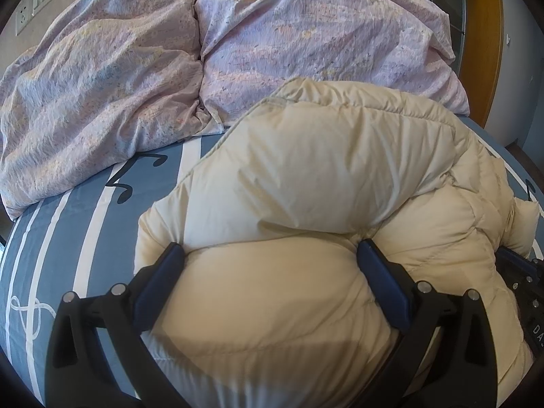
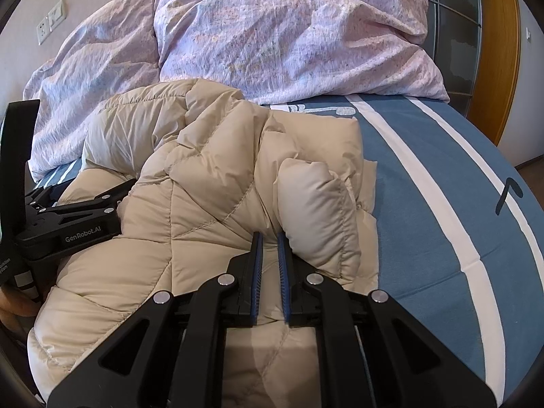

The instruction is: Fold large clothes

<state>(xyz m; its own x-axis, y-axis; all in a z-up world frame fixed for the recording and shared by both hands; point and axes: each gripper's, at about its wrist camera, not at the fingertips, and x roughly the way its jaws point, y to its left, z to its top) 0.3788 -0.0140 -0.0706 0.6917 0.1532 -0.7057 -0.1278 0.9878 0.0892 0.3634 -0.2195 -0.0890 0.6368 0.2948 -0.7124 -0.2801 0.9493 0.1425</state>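
The bed [image 2: 425,176], under a blue sheet with white stripes, carries the work. A crumpled lilac duvet [image 1: 119,78] is heaped along its far side, against the wall. The jacket [image 1: 306,170], a cream quilted down garment, lies bunched on the near part of the bed, its far edge just reaching the duvet. It is partly doubled over itself, with a puffy fold raised across the middle and a loose section, possibly a sleeve or collar, standing up on the right side.

The left gripper [image 1: 268,255] sits with its jaws spread wide, a thick bulge of the jacket swelling between them; whether the pads press the fabric or merely flank it cannot be told. The right gripper [image 2: 270,238] has its jaws drawn almost together, pinching a thin ridge of fabric beside the raised section.

Judgement: the fold is in progress, with both grippers set at the near edge of the jacket. The garment is not yet flat or squared. The next move appears to call for carrying the near edge up and over toward the duvet, both hands moving together, then pressing trapped air from the filling so the fold stays down.
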